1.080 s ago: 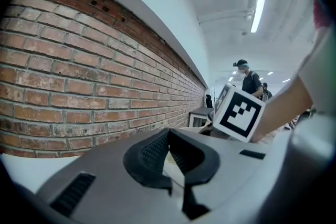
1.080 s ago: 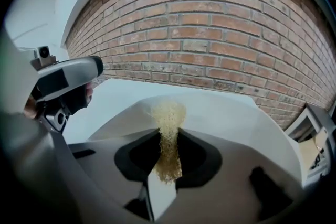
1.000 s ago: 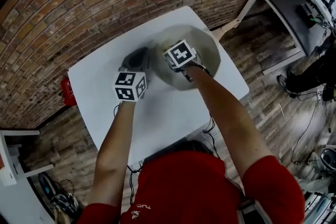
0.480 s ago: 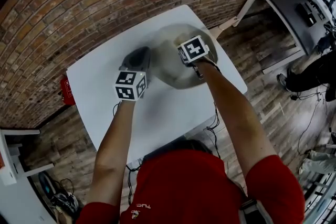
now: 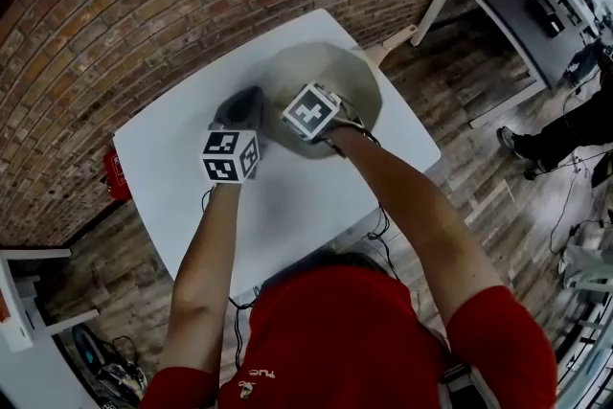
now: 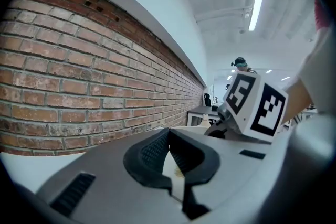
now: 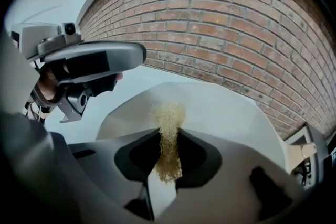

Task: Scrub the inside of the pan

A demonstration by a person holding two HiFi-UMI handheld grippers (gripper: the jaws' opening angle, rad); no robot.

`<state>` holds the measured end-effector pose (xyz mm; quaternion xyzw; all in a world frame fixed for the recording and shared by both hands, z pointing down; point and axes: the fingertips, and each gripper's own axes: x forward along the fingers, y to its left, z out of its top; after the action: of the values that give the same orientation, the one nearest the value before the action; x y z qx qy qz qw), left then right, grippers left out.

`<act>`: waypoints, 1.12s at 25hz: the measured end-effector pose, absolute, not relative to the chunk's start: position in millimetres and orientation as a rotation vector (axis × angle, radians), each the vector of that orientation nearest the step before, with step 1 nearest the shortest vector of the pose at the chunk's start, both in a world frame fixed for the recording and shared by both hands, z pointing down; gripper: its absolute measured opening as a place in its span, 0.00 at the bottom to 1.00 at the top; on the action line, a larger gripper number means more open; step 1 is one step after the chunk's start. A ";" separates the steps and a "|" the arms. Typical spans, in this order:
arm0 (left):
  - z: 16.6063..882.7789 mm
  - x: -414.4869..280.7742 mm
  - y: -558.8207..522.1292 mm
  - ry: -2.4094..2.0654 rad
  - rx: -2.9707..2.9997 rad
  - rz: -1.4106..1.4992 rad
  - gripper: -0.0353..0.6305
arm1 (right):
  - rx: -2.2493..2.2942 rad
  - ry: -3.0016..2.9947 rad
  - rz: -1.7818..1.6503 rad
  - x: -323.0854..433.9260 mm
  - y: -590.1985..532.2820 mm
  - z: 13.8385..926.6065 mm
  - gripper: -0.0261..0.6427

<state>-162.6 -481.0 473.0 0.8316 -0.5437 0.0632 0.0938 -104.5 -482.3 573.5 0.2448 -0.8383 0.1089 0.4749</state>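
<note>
A pale round pan [image 5: 356, 79] with a wooden handle [image 5: 397, 38] sits at the far side of the white table [image 5: 297, 196]. My right gripper [image 5: 308, 110] is over the pan's left half, shut on a yellow scrubber [image 7: 168, 128] that presses on the pan's inner surface [image 7: 226, 107]. My left gripper [image 5: 244, 105] is at the pan's left rim. Its jaws stand closed on a thin pale edge [image 6: 173, 168] that looks like the rim. From the right gripper view, the left gripper [image 7: 89, 65] shows at the left.
A brick wall [image 5: 144, 5] runs behind the table. A dark desk [image 5: 517, 5] stands at the upper right, with a person's legs [image 5: 556, 144] beside it. A red object [image 5: 112, 172] lies on the wooden floor left of the table.
My right gripper went right across the pan and has now come back to its left half with the scrubber. The left gripper has stayed at the rim.
</note>
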 end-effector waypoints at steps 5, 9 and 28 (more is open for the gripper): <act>471.5 -163.5 -481.5 -1.617 2.464 0.176 0.07 | 0.665 -1.987 0.258 -70.7 -500.2 584.4 0.17; 472.7 -165.6 -482.1 -1.625 2.452 0.167 0.07 | 0.760 -1.924 0.273 -32.3 -518.5 585.8 0.17; 473.1 -155.2 -485.7 -1.581 2.478 0.163 0.07 | 0.495 -2.012 0.159 -98.7 -437.2 569.5 0.17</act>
<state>-155.2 -485.7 473.1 0.8376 -0.5345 0.0552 0.0984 -98.7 -437.2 569.5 0.2055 -0.8345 0.0661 0.5069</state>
